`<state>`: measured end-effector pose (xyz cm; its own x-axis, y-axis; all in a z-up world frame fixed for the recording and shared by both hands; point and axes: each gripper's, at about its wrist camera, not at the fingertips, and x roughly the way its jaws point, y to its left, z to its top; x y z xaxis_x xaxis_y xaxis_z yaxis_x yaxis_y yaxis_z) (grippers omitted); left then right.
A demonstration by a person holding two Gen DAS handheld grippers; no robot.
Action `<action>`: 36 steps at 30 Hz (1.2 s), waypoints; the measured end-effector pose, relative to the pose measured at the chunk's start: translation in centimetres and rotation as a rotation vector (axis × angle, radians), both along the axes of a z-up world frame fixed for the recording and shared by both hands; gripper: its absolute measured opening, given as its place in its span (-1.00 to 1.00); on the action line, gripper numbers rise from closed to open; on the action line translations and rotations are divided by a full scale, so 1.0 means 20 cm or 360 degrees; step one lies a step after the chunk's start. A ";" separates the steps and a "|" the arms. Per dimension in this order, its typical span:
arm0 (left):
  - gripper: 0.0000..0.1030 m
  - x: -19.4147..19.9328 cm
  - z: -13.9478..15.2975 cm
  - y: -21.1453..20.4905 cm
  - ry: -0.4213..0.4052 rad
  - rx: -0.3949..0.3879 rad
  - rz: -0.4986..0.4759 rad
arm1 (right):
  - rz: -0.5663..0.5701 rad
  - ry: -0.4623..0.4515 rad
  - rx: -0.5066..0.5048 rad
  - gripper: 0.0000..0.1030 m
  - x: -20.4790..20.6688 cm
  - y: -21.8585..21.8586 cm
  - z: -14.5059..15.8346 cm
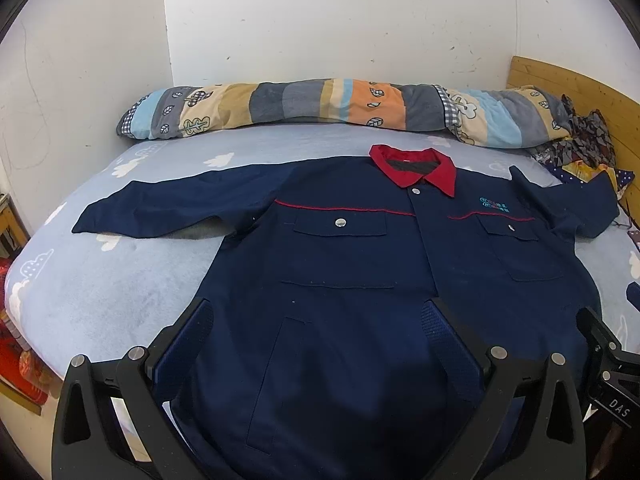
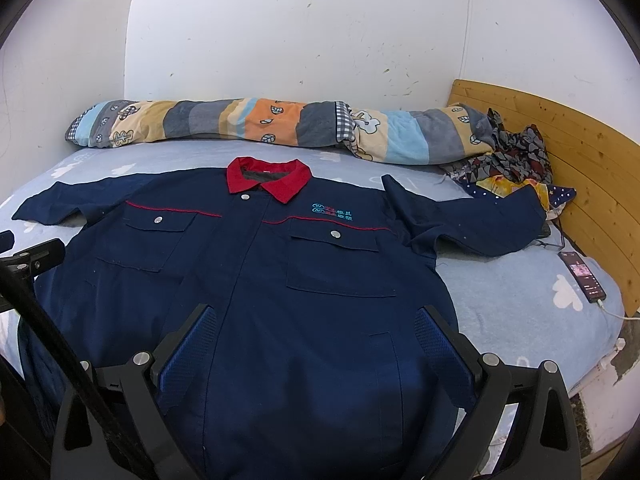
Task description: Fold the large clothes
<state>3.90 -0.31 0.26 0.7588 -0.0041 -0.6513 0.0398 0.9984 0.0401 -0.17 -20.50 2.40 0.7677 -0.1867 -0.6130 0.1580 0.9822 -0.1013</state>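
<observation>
A navy work jacket with a red collar lies flat and face up on the bed, both sleeves spread out. It also shows in the right wrist view, with its collar towards the wall. My left gripper is open and empty, hovering over the jacket's lower left front. My right gripper is open and empty over the lower right front. The right gripper's body shows at the right edge of the left wrist view.
A striped rolled quilt lies along the wall. A pile of patterned clothes sits by the wooden headboard. A phone on a charging cable lies on the light blue sheet at the bed's right edge.
</observation>
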 end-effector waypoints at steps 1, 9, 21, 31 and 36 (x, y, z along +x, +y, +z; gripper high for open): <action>1.00 0.00 0.00 0.00 0.0003 0.0003 -0.0001 | 0.0001 -0.0002 0.0007 0.96 0.00 0.00 0.00; 1.00 0.17 0.09 -0.09 0.0001 0.0055 -0.0022 | -0.0062 -0.0076 0.0293 0.96 0.03 -0.31 0.13; 1.00 0.59 0.03 -0.26 0.0068 0.0120 -0.0007 | -0.0125 -0.0062 0.0997 0.80 0.20 -1.12 0.23; 1.00 0.60 0.03 -0.28 0.0058 0.0079 -0.0104 | -0.0481 -0.0042 0.1232 0.24 0.50 -2.21 0.11; 1.00 0.66 -0.03 -0.36 0.0111 0.0140 -0.0142 | -0.0605 -0.0069 0.1304 0.10 0.65 -2.54 -0.02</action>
<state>17.10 -7.48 -0.37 0.7107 -0.0101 -0.7034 0.1342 0.9835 0.1214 12.90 -71.39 1.97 0.7687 0.0497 -0.6376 0.4741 0.6248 0.6203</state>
